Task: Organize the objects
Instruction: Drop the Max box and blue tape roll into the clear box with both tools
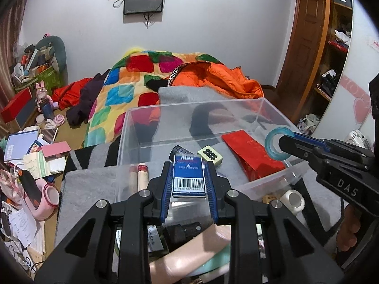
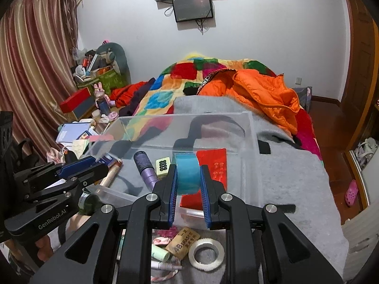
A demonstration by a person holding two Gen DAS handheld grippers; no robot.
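My left gripper (image 1: 188, 165) is shut on a small blue box with a barcode (image 1: 188, 176), held over the near edge of a clear plastic bin (image 1: 132, 127). My right gripper (image 2: 188, 168) is shut on a teal tape roll (image 2: 187, 175), also over the bin; in the left wrist view that tape roll (image 1: 273, 145) hangs at the bin's right side. Inside the bin lie a red packet (image 1: 251, 153), a domino-like tile (image 1: 210, 155), a purple tube (image 2: 146, 168) and a beige tube (image 1: 142, 177).
The bin sits on a grey blanket (image 2: 284, 170) on a bed with a colourful quilt (image 1: 113, 90) and an orange jacket (image 2: 260, 90). A white tape roll (image 2: 206, 252), an eraser (image 2: 183, 242) and small cosmetics lie in front of the bin. Clutter covers the floor at left.
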